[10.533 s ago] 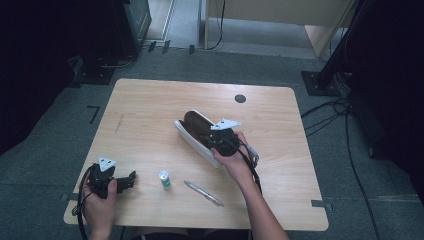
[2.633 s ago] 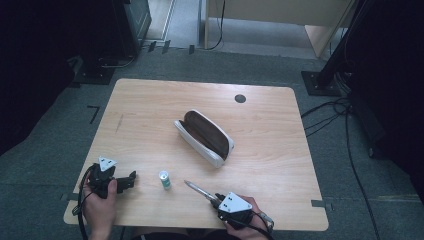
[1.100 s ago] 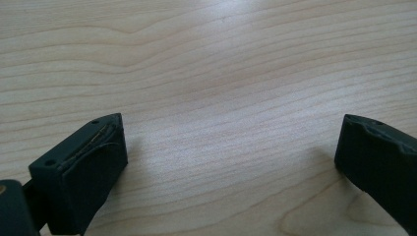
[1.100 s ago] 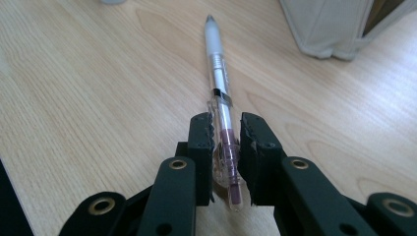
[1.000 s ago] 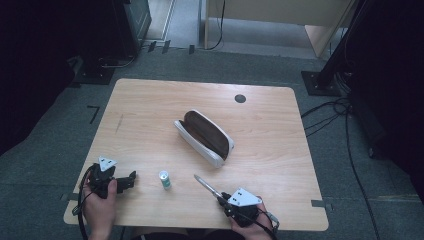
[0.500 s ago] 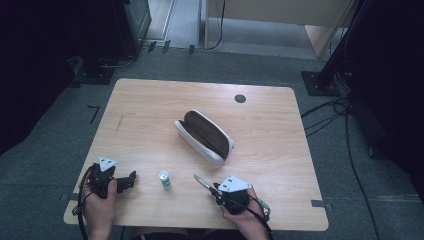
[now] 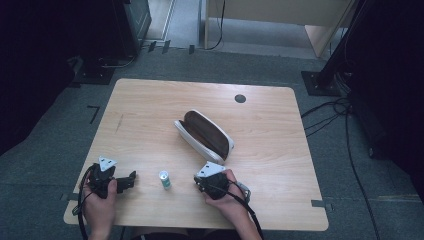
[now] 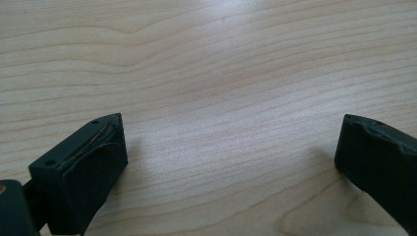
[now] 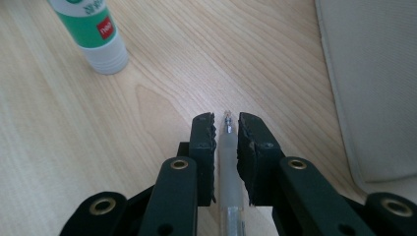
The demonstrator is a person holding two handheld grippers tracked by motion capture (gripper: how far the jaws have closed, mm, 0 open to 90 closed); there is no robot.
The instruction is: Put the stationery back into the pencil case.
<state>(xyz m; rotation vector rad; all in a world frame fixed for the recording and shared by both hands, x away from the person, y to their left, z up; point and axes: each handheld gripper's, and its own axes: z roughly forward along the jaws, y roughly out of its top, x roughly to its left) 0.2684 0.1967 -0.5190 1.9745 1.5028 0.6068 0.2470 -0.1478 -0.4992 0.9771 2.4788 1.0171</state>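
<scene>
Clear pen [image 9: 227,147] clamped between right claw [image 9: 226,129] jaws, tip forward; above wooden table [image 9: 59,128]

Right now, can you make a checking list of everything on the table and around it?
Surface: wooden table, bare pale wood, a dark round hole near its far edge.
Job's things: open case at the middle; pen in the right gripper; glue stick upright near the front.
Clutter: nothing seen.
Grippers: left gripper open over bare wood; right gripper shut on the pen.
Cables: one trails from each gripper; more cables lie on the floor to the right.
Surroundings: grey carpet, dark stands, a wooden unit behind.
</scene>
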